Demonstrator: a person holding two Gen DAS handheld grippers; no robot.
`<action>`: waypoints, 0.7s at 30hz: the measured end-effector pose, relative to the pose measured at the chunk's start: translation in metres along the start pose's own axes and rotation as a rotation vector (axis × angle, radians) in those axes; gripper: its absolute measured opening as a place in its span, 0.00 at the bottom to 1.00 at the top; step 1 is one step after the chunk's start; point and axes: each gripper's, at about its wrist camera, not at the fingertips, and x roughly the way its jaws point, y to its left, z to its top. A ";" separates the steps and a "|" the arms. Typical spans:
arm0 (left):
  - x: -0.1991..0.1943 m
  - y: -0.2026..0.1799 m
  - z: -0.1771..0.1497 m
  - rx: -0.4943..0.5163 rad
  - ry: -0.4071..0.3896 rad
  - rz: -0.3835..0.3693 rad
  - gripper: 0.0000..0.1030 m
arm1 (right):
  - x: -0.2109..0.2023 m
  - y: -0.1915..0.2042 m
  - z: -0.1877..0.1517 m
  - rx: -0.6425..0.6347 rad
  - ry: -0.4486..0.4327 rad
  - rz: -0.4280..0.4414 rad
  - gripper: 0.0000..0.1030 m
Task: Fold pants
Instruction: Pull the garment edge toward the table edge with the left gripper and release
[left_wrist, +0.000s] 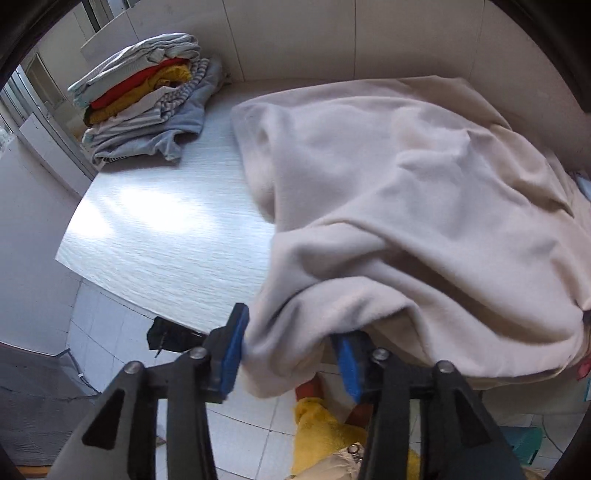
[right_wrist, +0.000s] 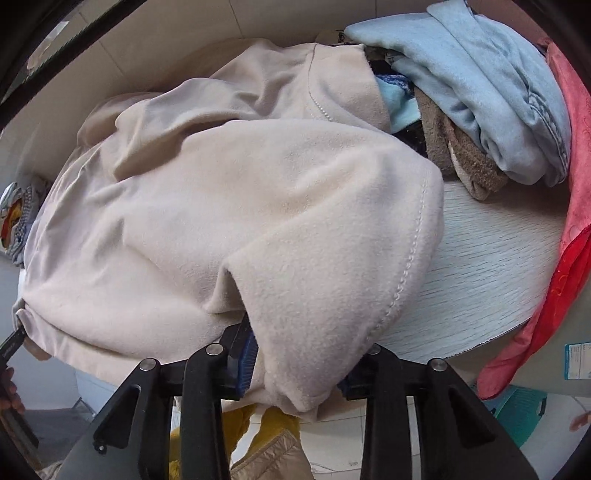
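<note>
The beige fleece pants (left_wrist: 406, 184) lie bunched over the right half of the white table (left_wrist: 155, 229). Their near edge hangs over the table's front. My left gripper (left_wrist: 290, 360) sits at that front edge with a thick fold of the pants between its blue pads (left_wrist: 232, 354). The fabric touches both pads and covers the top of the right one. In the right wrist view the pants (right_wrist: 240, 184) fill most of the frame. My right gripper (right_wrist: 299, 373) is shut on a stitched hem end. The cloth fills the gap and hides its right pad.
A stack of folded clothes (left_wrist: 147, 99) stands at the table's far left corner. A loose pile with light blue denim (right_wrist: 480, 92) and a red cloth (right_wrist: 569, 221) lies at the right. A yellow garment (left_wrist: 321, 424) and a green stool (right_wrist: 517, 410) are on the tiled floor below.
</note>
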 end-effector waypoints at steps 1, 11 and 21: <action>0.000 0.007 -0.005 0.002 0.002 0.006 0.57 | 0.000 0.001 0.000 0.002 0.002 0.001 0.33; -0.002 0.059 -0.064 -0.189 0.056 -0.149 0.65 | -0.006 -0.013 -0.009 0.054 -0.014 0.014 0.35; -0.029 0.079 -0.040 -0.374 -0.026 -0.388 0.67 | -0.029 -0.032 -0.026 0.081 -0.045 0.042 0.43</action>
